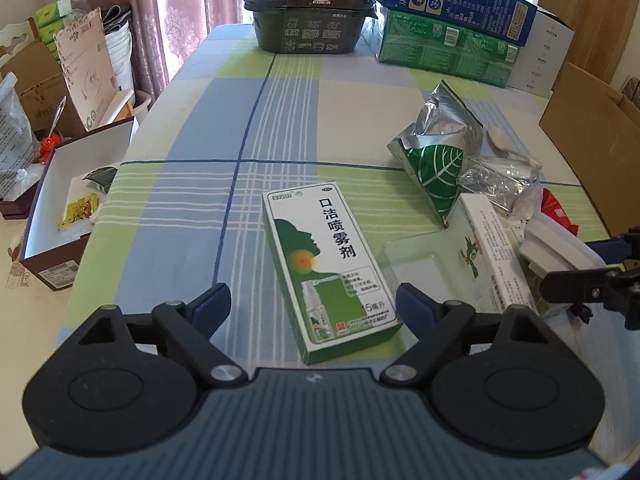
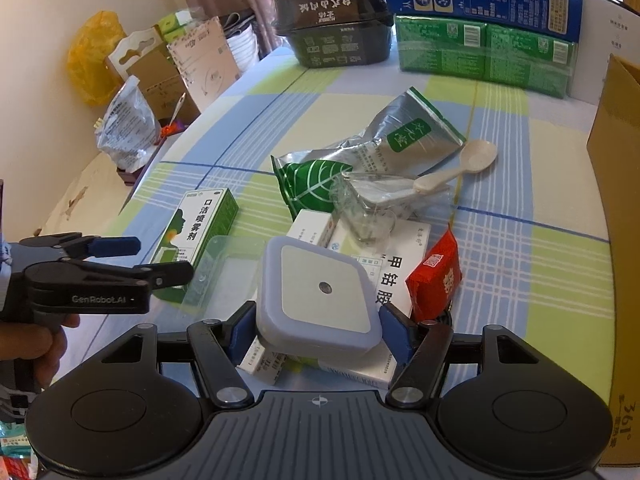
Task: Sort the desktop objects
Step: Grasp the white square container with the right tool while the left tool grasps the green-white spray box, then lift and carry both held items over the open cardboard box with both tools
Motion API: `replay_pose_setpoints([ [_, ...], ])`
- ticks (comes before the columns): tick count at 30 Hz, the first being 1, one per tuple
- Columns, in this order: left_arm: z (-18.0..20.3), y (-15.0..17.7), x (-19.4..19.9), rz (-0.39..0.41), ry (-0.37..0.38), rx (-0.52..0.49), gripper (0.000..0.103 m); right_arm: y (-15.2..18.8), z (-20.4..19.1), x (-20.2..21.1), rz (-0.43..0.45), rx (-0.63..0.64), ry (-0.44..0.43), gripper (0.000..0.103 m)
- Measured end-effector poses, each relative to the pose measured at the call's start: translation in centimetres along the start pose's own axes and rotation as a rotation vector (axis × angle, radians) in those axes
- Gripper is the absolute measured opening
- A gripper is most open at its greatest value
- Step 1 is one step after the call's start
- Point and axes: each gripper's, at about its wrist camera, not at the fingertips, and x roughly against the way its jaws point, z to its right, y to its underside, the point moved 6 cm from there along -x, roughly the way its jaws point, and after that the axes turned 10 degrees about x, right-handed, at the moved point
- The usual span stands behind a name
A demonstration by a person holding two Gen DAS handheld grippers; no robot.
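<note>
My left gripper [image 1: 314, 306] is open, its fingers on either side of the near end of a green and white spray box [image 1: 326, 264] lying flat on the checked tablecloth. My right gripper [image 2: 318, 328] is shut on a white square night light [image 2: 318, 294] and holds it over a pile of medicine boxes [image 2: 394, 276]. The night light also shows in the left wrist view [image 1: 558, 246]. The spray box shows in the right wrist view [image 2: 196, 232], with the left gripper [image 2: 160, 258] beside it.
A clear plastic tray [image 1: 432, 260], a green leaf pouch [image 2: 310, 182], a silver pouch [image 2: 408, 136], a white spoon [image 2: 460, 168], a red packet [image 2: 436, 276]. An open white box [image 1: 52, 204] sits left of the table. Stacked cartons [image 1: 452, 24] and a black food box [image 1: 312, 12] stand at the back.
</note>
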Motion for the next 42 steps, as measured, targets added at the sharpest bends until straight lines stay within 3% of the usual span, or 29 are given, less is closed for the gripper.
replay_pose_setpoints([
  [4,0.6,-0.1,-0.8,-0.016,0.002,-0.024,0.086,-0.1,0.0,-0.1,-0.001,0.002,0.005,0.063],
  [7,0.3,0.2,-1.3,-0.031,-0.01,-0.03,0.078,-0.1,0.0,-0.1,0.001,0.006,0.01,0.063],
  [9,-0.2,0.4,-1.3,-0.043,-0.007,-0.016,0.057,-0.1,-0.1,-0.1,0.002,0.008,0.016,0.063],
  [10,-0.5,0.6,-1.2,-0.047,-0.006,-0.014,0.052,-0.1,-0.1,0.0,0.003,0.007,0.017,0.063],
  [22,0.5,-1.2,-2.1,-0.032,-0.001,-0.146,0.057,-0.3,0.0,-0.3,0.002,0.047,0.061,0.063],
  [25,0.6,-1.3,-2.8,-0.05,0.003,-0.14,0.051,-0.3,-0.1,-0.3,0.005,0.064,0.067,0.063],
  [34,0.3,1.8,-0.2,-0.06,0.004,-0.148,0.051,-0.4,0.3,-0.5,-0.003,-0.018,0.012,0.066],
  [36,0.4,1.9,0.0,-0.062,0.005,-0.145,0.051,-0.5,0.3,-0.6,-0.001,-0.033,0.0,0.073],
  [42,0.8,0.9,-0.2,-0.046,0.016,-0.146,0.051,-0.9,0.5,-1.0,0.002,-0.058,-0.014,0.075],
])
